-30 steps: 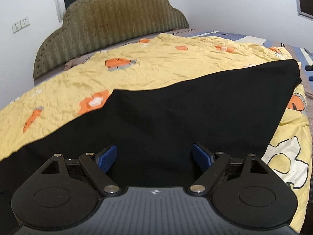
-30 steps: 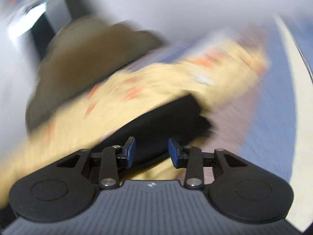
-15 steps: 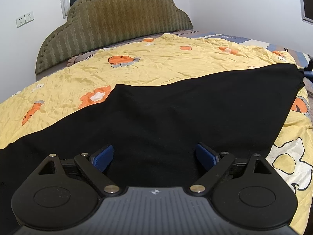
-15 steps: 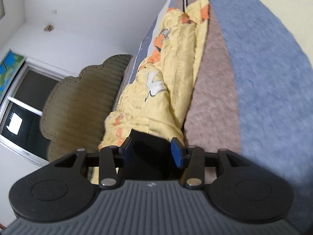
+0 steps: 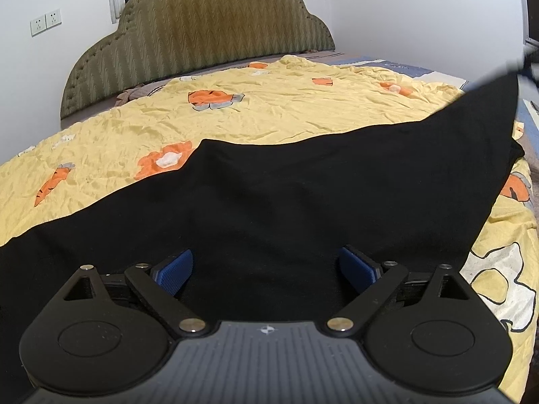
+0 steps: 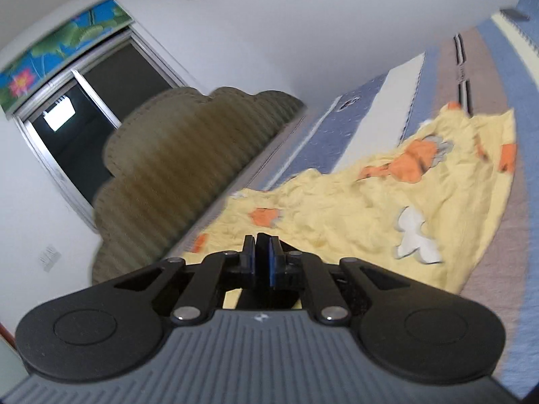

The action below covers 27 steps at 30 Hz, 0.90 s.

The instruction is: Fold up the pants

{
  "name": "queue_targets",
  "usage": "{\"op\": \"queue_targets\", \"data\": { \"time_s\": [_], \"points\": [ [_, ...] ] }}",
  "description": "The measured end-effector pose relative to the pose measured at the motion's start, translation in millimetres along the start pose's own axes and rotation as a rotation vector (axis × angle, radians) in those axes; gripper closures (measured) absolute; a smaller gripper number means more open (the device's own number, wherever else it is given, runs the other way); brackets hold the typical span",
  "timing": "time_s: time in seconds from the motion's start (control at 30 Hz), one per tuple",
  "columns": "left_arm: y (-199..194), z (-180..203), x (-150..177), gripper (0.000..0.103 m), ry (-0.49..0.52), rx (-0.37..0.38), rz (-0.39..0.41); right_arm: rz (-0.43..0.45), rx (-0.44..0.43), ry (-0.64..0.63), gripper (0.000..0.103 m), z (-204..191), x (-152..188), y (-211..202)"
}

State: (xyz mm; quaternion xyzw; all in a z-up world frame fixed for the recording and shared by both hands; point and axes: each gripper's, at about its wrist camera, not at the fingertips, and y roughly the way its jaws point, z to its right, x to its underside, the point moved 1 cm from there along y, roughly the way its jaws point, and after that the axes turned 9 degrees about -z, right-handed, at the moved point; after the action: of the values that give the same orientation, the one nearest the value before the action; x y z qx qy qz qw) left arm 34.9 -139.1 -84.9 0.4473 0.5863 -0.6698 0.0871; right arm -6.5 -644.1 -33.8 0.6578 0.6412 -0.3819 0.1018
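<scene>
The black pants [image 5: 303, 195] lie spread across the yellow bedspread [image 5: 269, 111], at the end far from the green headboard [image 5: 209, 23]. In the left wrist view the left hand-held gripper [image 5: 266, 269] hangs low over the near part of the pants, away from the headboard, its blue pads [image 5: 175, 271] wide apart and opening; cloth lies beneath and between them, but the pads do not press on it. The far right corner of the pants is lifted off the bedspread toward the upper right edge of that view.

In the right wrist view the right hand-held gripper [image 6: 262, 259] is clamped shut on a thin fold of the pants [image 6: 262, 262], which hangs dark below its fingers. It points toward the headboard [image 6: 175, 168], with the bedspread [image 6: 370, 208] to its right.
</scene>
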Motion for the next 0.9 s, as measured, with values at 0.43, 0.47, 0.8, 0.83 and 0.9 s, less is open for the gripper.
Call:
{"op": "queue_targets", "data": {
  "time_s": [0.43,0.47,0.8,0.83,0.9],
  "points": [
    [0.3,-0.9,0.2,0.007,-0.005,0.006,-0.003,-0.095,0.26,0.275,0.059,117.6,70.5,-22.4],
    [0.3,-0.9,0.2,0.007,-0.005,0.006,-0.003,-0.103,0.226,0.325,0.058,123.5,75.0,-20.0],
    [0.9,-0.9,0.0,0.006,-0.004,0.004,-0.004,-0.102,0.012,0.593,0.053,153.2,102.2,2.8],
    [0.9,-1.0,0.0,0.006,-0.004,0.004,-0.004,-0.102,0.008,0.59,0.053,151.6,100.8,4.4],
    [0.9,-1.0,0.0,0.006,-0.005,0.004,-0.004,-0.097,0.002,0.559,0.068,146.4,96.1,9.1]
  ]
}}
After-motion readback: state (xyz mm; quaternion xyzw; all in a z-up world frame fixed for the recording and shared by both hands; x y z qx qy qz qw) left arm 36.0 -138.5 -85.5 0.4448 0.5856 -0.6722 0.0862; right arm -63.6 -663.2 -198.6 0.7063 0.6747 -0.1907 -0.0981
